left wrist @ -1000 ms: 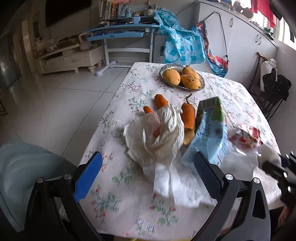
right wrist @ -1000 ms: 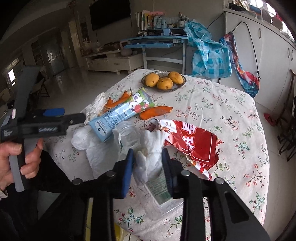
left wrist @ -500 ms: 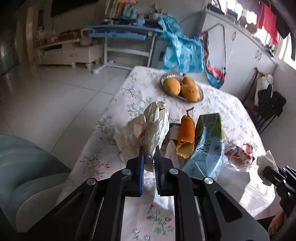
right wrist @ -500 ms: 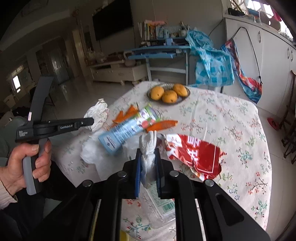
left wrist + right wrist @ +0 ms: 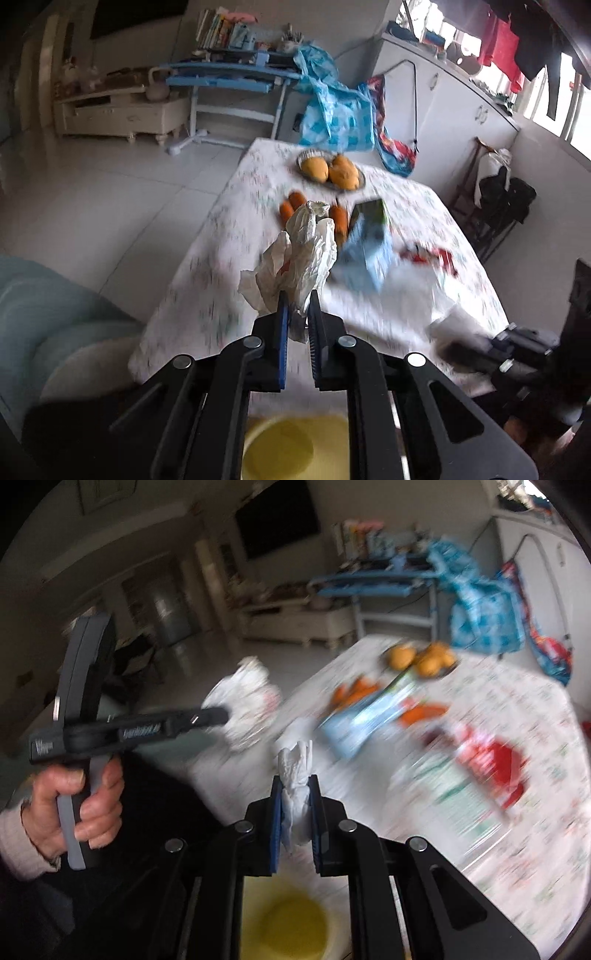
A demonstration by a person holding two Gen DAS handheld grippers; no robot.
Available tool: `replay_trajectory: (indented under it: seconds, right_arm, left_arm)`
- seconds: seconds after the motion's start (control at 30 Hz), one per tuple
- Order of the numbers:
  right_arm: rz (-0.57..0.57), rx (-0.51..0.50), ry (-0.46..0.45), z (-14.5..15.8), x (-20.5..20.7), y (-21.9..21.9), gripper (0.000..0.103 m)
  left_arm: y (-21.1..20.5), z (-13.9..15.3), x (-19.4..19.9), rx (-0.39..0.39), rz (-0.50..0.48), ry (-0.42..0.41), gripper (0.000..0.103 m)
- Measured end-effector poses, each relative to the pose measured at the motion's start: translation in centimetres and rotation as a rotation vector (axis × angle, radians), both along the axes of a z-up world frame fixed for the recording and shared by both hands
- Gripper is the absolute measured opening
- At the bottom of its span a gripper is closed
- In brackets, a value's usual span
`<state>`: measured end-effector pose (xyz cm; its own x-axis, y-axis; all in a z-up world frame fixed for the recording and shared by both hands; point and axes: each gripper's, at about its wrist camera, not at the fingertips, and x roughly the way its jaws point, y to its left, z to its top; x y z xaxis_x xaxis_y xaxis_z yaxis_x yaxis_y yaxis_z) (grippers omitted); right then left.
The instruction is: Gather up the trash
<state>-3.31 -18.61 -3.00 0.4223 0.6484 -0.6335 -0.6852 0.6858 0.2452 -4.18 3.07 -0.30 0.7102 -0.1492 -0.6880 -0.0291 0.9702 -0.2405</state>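
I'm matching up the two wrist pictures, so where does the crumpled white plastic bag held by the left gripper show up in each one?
Left wrist view: crumpled white plastic bag at centre, pinched between the left gripper fingers.
Right wrist view: left of centre, blurred, at the tip of that gripper.
Shared landmark: the dish of mangoes at the table's far end.

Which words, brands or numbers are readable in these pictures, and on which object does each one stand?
None can be read with certainty.
Black left gripper: white side lettering, too blurred.
Blue carton: print blurred.
Red snack wrapper: white marks, blurred.
Clear plastic bottle: green label print, blurred.
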Motion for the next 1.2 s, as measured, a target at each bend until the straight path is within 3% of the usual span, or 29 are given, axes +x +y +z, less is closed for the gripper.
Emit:
replay_trajectory:
  seconds: [0.2, 0.23, 0.27, 0.33, 0.47, 0.53, 0.6, 0.67, 0.87, 0.97, 1.03, 1.13, 1.2]
  right_arm:
    - [0.081, -0.091, 0.133, -3.4, -4.1, 2.4, 0.019]
    - [0.072, -0.104, 0.14, -3.6, -4.4, 2.2, 0.03]
    - [0.055, -0.103, 0.147, -3.7, -4.8, 1.9, 0.041]
    - [0.007, -0.09, 0.137, -3.4, -4.9, 1.0, 0.049]
    - [-0.155, -0.025, 0.109, -2.5, -4.0, -2.1, 0.055]
    - [-0.23, 0.026, 0.106, -2.1, -3.4, -3.9, 0.056]
    - [-0.282, 0.057, 0.091, -1.7, -3.4, -4.8, 0.057]
    - [-0.313, 0.064, 0.063, -1.5, -3.3, -5.0, 0.061]
    - [-0.334, 0.033, -0.023, -1.2, -3.4, -4.4, 0.069]
    - [-0.329, 0.014, -0.062, -1.2, -3.5, -3.9, 0.071]
    - [-0.324, -0.008, -0.097, -0.8, -3.9, -3.5, 0.071]
    - [-0.31, -0.036, -0.136, -0.8, -4.2, -2.9, 0.072]
    - [-0.299, -0.051, -0.154, -0.8, -4.4, -2.4, 0.073]
  left_arm:
    - [-1.3, -1.0, -3.2, 0.015, -0.045, 0.076, 0.01]
    - [-1.8, -1.3, -3.8, 0.029, -0.049, 0.098, 0.01]
    - [-2.2, -1.7, -4.3, 0.038, -0.054, 0.123, 0.01]
    - [-3.1, -2.5, -5.3, 0.057, -0.07, 0.177, 0.01]
    - [-5.0, -4.4, -7.4, 0.108, -0.13, 0.274, 0.011]
    - [-5.8, -5.1, -8.1, 0.151, -0.156, 0.293, 0.021]
    - [-5.8, -4.9, -8.1, 0.165, -0.154, 0.283, 0.037]
    - [-5.6, -3.6, -7.9, 0.179, -0.133, 0.223, 0.058]
    - [-4.2, 1.3, -5.3, 0.242, -0.023, -0.002, 0.085]
    - [-2.9, 2.2, -3.7, 0.206, 0.055, -0.064, 0.088]
    - [-2.2, 1.2, -3.3, 0.187, 0.099, -0.084, 0.09]
    - [-1.2, -1.5, -2.7, 0.19, 0.126, 0.012, 0.09]
    - [-0.7, -1.5, -2.7, 0.147, 0.125, 0.004, 0.09]
